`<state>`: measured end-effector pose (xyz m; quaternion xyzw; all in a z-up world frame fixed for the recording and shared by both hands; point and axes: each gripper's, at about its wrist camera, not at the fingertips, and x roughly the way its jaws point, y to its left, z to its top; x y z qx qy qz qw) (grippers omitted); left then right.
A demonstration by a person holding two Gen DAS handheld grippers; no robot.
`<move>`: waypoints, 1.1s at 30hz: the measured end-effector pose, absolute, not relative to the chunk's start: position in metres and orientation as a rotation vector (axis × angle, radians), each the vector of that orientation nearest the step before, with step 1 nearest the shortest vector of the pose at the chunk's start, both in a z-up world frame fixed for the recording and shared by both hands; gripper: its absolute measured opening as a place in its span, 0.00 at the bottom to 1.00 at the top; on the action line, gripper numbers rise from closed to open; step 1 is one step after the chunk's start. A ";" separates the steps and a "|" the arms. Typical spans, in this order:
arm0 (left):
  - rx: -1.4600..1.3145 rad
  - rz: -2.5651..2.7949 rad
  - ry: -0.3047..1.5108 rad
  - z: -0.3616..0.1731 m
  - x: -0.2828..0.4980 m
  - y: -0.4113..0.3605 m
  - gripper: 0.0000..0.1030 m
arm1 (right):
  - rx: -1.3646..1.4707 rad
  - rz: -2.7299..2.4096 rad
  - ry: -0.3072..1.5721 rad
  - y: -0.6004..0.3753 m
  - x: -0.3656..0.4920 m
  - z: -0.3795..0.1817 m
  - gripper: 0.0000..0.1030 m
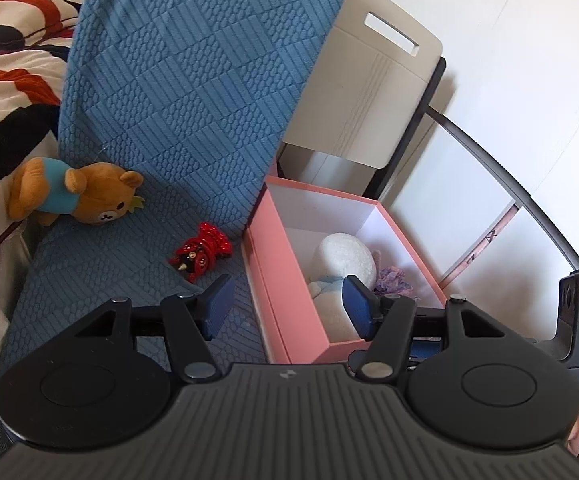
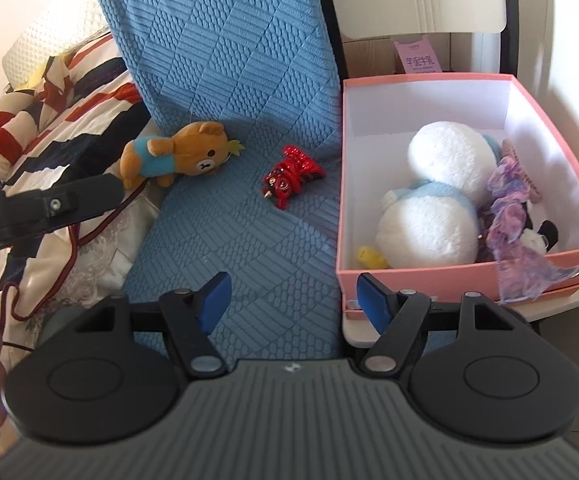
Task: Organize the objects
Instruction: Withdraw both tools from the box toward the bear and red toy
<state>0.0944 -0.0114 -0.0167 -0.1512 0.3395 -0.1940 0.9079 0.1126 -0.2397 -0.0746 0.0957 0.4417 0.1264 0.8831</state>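
A brown plush bear in a blue shirt lies on the blue textured seat cover. A red hair claw lies to its right. A pink box stands right of the seat and holds a white and blue plush and a purple scrunchie. My left gripper is open and empty, over the box's near left wall. My right gripper is open and empty, above the seat's front.
A striped red, black and white blanket lies left of the seat. A white chair back stands behind the box. The left gripper's body shows at the left edge of the right wrist view. A pink card stands behind the box.
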 end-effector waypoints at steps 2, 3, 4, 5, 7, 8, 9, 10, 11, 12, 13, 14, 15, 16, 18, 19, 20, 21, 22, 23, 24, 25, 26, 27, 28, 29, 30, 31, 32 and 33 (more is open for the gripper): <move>-0.315 -0.387 0.698 -0.019 0.091 -0.005 0.64 | 0.194 0.263 0.923 -0.235 0.114 -0.077 0.69; -0.315 -0.382 0.697 -0.019 0.090 -0.002 0.64 | 0.187 0.263 0.924 -0.232 0.114 -0.078 0.69; -0.315 -0.375 0.695 -0.020 0.089 0.000 0.64 | 0.178 0.264 0.924 -0.228 0.114 -0.079 0.69; -0.315 -0.368 0.693 -0.021 0.089 0.003 0.64 | 0.171 0.266 0.924 -0.225 0.114 -0.080 0.69; -0.315 -0.352 0.690 -0.024 0.087 0.009 0.65 | 0.161 0.270 0.923 -0.219 0.114 -0.082 0.69; -0.315 -0.342 0.689 -0.025 0.088 0.012 0.67 | 0.153 0.270 0.920 -0.216 0.115 -0.083 0.69; -0.315 -0.330 0.685 -0.027 0.088 0.015 0.69 | 0.147 0.270 0.919 -0.214 0.115 -0.084 0.69; -0.314 -0.316 0.679 -0.028 0.088 0.018 0.71 | 0.146 0.270 0.919 -0.212 0.116 -0.085 0.69; -0.315 -0.304 0.671 -0.030 0.088 0.021 0.75 | 0.147 0.271 0.919 -0.209 0.117 -0.087 0.69; -0.318 -0.291 0.662 -0.031 0.089 0.024 0.77 | 0.149 0.274 0.920 -0.208 0.119 -0.088 0.69; -0.319 -0.278 0.654 -0.033 0.089 0.026 0.79 | 0.149 0.275 0.921 -0.206 0.120 -0.089 0.69; -0.311 -0.266 0.644 -0.034 0.090 0.027 0.79 | 0.149 0.278 0.920 -0.204 0.121 -0.090 0.69; -0.299 -0.254 0.633 -0.035 0.092 0.028 0.79 | 0.147 0.280 0.916 -0.202 0.122 -0.092 0.69; -0.286 -0.240 0.626 -0.037 0.094 0.028 0.79 | 0.144 0.280 0.916 -0.200 0.124 -0.093 0.70; -0.275 -0.210 0.623 -0.042 0.101 0.030 0.79 | 0.145 0.292 0.919 -0.196 0.128 -0.097 0.77; -0.276 -0.199 0.622 -0.045 0.104 0.031 0.79 | 0.155 0.301 0.914 -0.196 0.130 -0.099 0.85; -0.278 -0.187 0.621 -0.048 0.108 0.033 0.79 | 0.174 0.307 0.901 -0.196 0.132 -0.100 0.85; -0.283 -0.176 0.616 -0.051 0.112 0.035 0.79 | 0.187 0.312 0.898 -0.195 0.135 -0.101 0.85; -0.287 -0.165 0.609 -0.054 0.116 0.038 0.79 | 0.191 0.315 0.898 -0.195 0.137 -0.103 0.85; -0.289 -0.152 0.604 -0.058 0.119 0.040 0.79 | 0.193 0.315 0.894 -0.194 0.140 -0.104 0.85; -0.289 -0.140 0.600 -0.061 0.124 0.041 0.79 | 0.190 0.310 0.891 -0.192 0.142 -0.106 0.85; -0.289 -0.126 0.601 -0.066 0.129 0.044 0.79 | 0.186 0.307 0.889 -0.190 0.145 -0.108 0.85; -0.290 -0.107 0.607 -0.070 0.134 0.046 0.79 | 0.182 0.305 0.887 -0.188 0.148 -0.110 0.85; -0.289 -0.084 0.622 -0.075 0.140 0.048 0.79 | 0.176 0.302 0.883 -0.186 0.150 -0.113 0.85; -0.280 -0.066 0.637 -0.079 0.147 0.050 0.79 | 0.170 0.299 0.880 -0.184 0.153 -0.116 0.85; -0.263 -0.047 0.649 -0.084 0.153 0.050 0.79 | 0.160 0.292 0.881 -0.182 0.156 -0.120 0.85; -0.244 -0.030 0.651 -0.087 0.158 0.051 0.79 | 0.151 0.289 0.880 -0.179 0.159 -0.123 0.85; -0.225 -0.011 0.650 -0.092 0.163 0.052 0.79 | 0.141 0.291 0.875 -0.176 0.162 -0.126 0.85; -0.208 0.008 0.650 -0.095 0.168 0.053 0.79 | 0.130 0.292 0.868 -0.174 0.164 -0.129 0.85; -0.186 0.028 0.649 -0.098 0.173 0.054 0.79 | 0.117 0.293 0.855 -0.171 0.167 -0.132 0.85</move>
